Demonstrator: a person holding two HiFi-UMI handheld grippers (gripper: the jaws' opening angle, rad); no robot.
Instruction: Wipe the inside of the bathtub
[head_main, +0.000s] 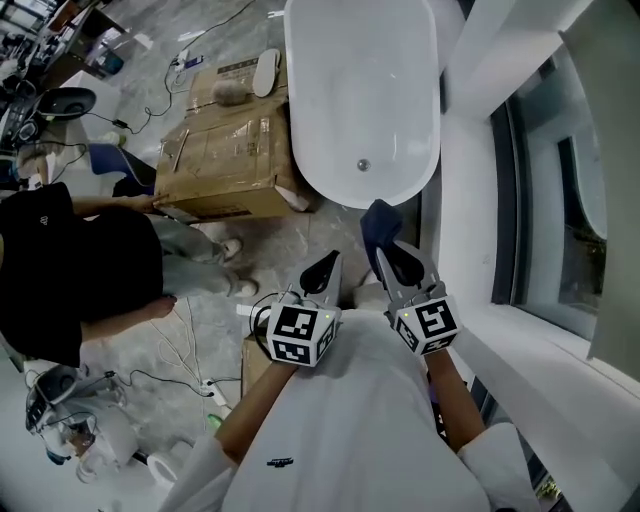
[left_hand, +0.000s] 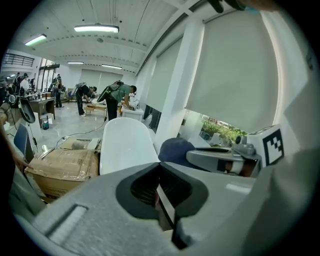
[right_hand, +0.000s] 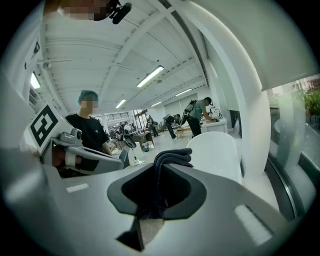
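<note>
Straight ahead, the white bathtub (head_main: 362, 90) runs lengthwise away from the person, drain end nearest, with a cardboard box (head_main: 225, 150) just beside its left, while the right gripper (head_main: 390, 255) pinches a dark cloth (head_main: 380, 222) near its rim and the left gripper (head_main: 328, 264) is closed on nothing.

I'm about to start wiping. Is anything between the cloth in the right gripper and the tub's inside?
Nothing visible. The right gripper holds the cloth just short of the bathtub, whose inside shows only a drain. The cardboard box stands off to its left.
</note>
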